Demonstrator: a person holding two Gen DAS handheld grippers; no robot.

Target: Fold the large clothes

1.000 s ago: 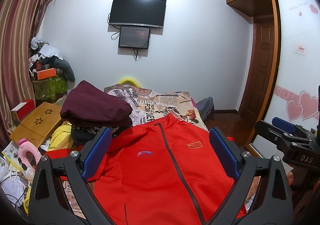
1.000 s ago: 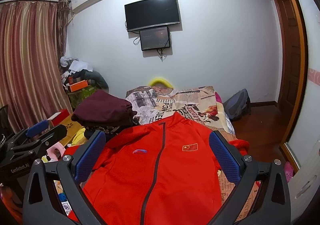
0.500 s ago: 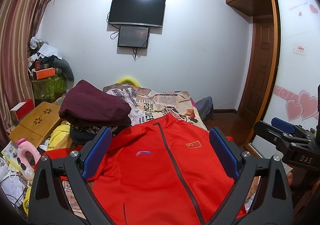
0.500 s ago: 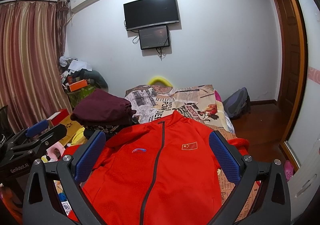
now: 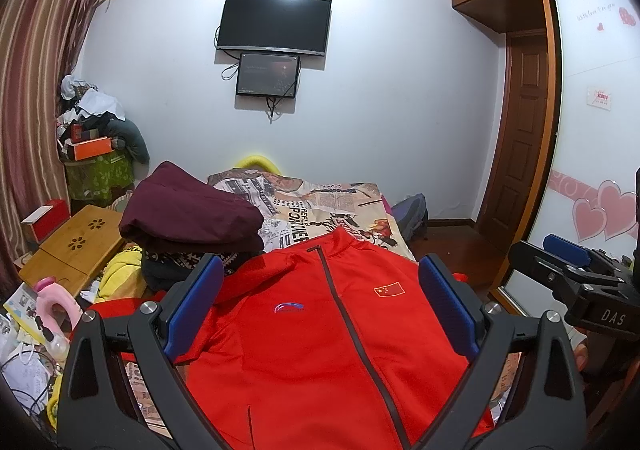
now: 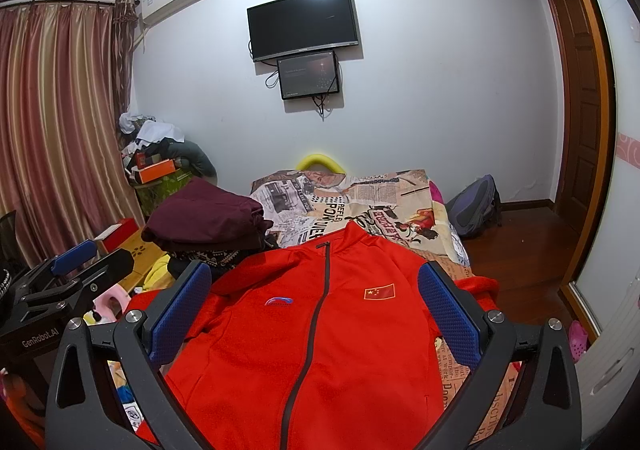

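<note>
A red zip-up jacket [image 5: 320, 338] with a small flag patch lies flat, front up, on the bed, collar away from me; it also shows in the right wrist view [image 6: 320, 330]. My left gripper [image 5: 322, 306] hovers above the jacket, open and empty. My right gripper [image 6: 314, 310] also hovers above it, open and empty. The right gripper's body shows at the right edge of the left wrist view [image 5: 580, 286]. The left gripper's body shows at the left edge of the right wrist view [image 6: 60, 290].
A pile of folded dark maroon clothes [image 5: 188, 218] sits on the bed left of the jacket's collar. The newspaper-print bedsheet [image 5: 312, 202] stretches beyond. A wooden lap desk [image 5: 72, 250] and clutter lie at left. A backpack [image 6: 476, 206] rests on the floor at right.
Both grippers have shifted slightly, so the jacket sits a little lower in both views. Both stay open and the jacket has not moved.
</note>
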